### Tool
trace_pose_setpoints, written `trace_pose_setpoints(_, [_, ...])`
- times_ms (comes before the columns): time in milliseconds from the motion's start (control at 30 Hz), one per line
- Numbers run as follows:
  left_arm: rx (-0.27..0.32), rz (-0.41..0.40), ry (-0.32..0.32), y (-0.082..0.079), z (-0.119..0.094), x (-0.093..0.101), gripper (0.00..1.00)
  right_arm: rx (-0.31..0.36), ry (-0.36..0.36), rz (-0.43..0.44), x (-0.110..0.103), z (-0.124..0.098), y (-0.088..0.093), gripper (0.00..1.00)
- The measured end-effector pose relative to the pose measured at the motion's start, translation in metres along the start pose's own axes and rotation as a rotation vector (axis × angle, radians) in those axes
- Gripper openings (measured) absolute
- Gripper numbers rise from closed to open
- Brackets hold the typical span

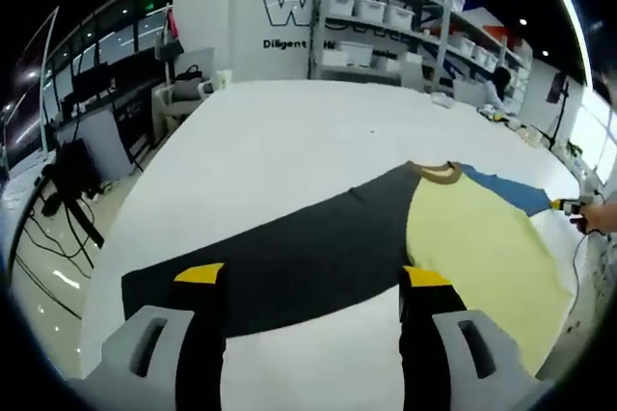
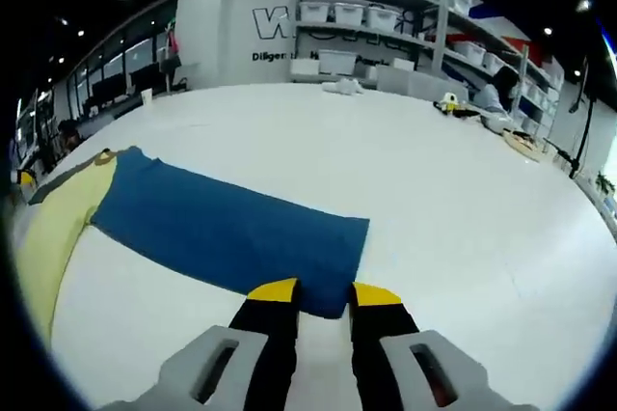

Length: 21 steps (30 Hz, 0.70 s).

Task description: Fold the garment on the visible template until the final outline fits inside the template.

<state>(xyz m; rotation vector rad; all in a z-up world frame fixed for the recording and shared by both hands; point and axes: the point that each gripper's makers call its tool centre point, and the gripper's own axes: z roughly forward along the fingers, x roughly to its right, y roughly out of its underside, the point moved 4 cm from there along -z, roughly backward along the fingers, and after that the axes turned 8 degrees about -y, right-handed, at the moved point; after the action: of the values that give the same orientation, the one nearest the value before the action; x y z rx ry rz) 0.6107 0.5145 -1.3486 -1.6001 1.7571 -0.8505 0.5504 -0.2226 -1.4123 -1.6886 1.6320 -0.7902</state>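
A long-sleeved shirt (image 1: 463, 237) lies flat on the white counter (image 1: 289, 141), dark sleeve (image 1: 289, 261) one way, blue sleeve (image 2: 222, 228) the other. We hover our left gripper (image 1: 313, 281), fingers wide, over the dark sleeve; our right gripper (image 2: 323, 290), fingers narrow, nears the blue cuff. We should pinch both cuffs squarely and fold inward evenly. Shelves (image 2: 386, 25) line the far wall.

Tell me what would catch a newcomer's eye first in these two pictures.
A long-sleeved shirt lies spread flat on a big white table, with a pale yellow body, one dark grey sleeve and one blue sleeve. The left hand-held gripper is open at the grey sleeve's end, and the right hand-held gripper is at the blue sleeve's cuff. Behind stand shelves of white bins.
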Motion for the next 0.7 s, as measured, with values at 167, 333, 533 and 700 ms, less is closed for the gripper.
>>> trace_pose_setpoints(167, [0.017,-0.005,0.012,-0.004,-0.007,0.006,0.72,-0.031,0.021,-0.027,0.001,-0.013,0.0,0.18])
trace_pose_setpoints(333, [0.045,-0.013,0.04,-0.009,-0.022,0.018,0.72,-0.023,0.038,0.011,-0.002,-0.027,-0.002,0.15])
trace_pose_setpoints(533, [0.083,-0.033,0.074,-0.01,-0.043,0.031,0.72,-0.007,0.018,0.057,-0.012,-0.038,-0.006,0.19])
trace_pose_setpoints(700, [0.107,-0.045,0.102,-0.003,-0.064,0.045,0.73,0.004,0.01,0.101,-0.017,-0.042,-0.007,0.21])
